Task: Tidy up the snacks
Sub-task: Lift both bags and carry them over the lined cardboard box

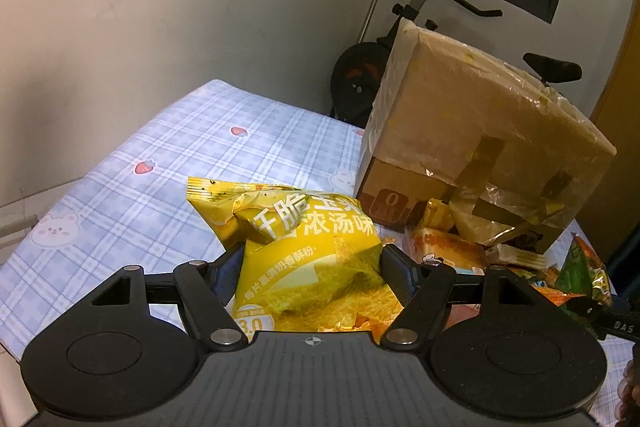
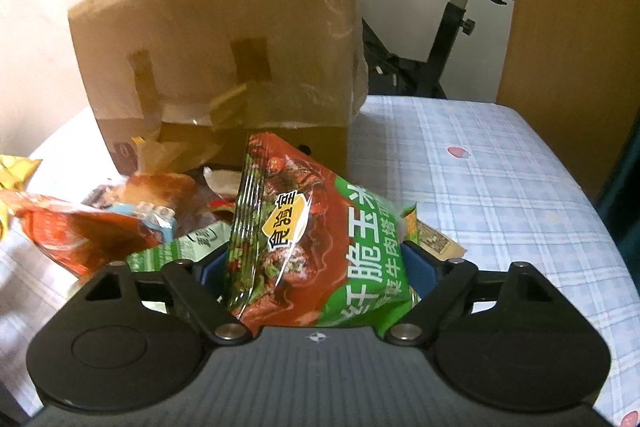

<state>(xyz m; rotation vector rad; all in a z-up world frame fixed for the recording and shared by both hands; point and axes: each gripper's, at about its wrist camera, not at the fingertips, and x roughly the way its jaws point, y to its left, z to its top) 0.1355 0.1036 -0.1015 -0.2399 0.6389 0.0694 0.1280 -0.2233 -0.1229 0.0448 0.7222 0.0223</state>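
Left gripper (image 1: 312, 267) jaws clamp the yellow chip bag (image 1: 304, 255); right gripper (image 2: 316, 271) jaws pinch the green chip bag (image 2: 312, 243), both near the cardboard box (image 2: 224, 55). Squeeze gently, lest chips crush.

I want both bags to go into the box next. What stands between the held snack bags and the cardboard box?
The left gripper is shut on the yellow chip bag, the right gripper on the green-and-red chip bag. The pile of loose snacks lies before the cardboard box, whose taped flap faces the cameras; no opening is visible.
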